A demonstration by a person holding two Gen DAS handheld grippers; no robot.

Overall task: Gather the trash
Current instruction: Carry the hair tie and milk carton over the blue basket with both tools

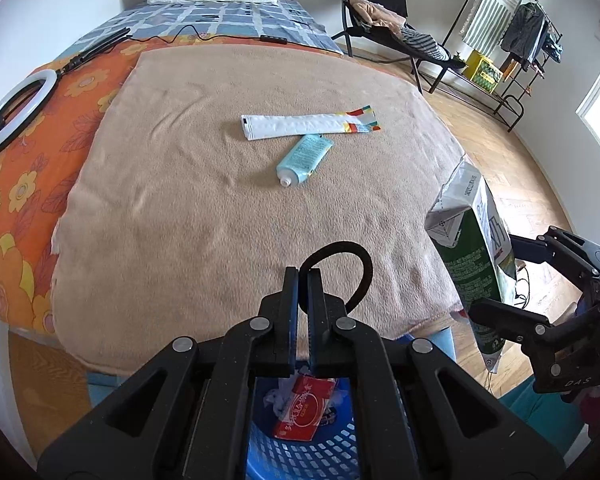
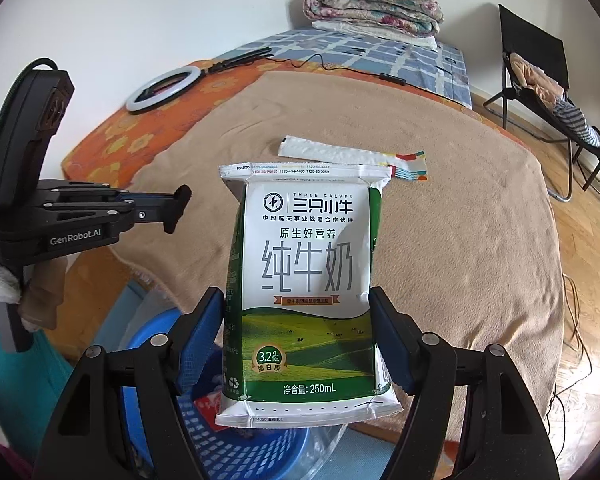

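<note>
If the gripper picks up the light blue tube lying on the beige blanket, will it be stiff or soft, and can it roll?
The light blue tube looks flattened toward its sealed end, so it probably yields under the fingers rather than staying stiff. That flat shape and the soft beige blanket make rolling unlikely. Its far end lies under the white wrapper, which may shift when the tube is lifted.
</note>
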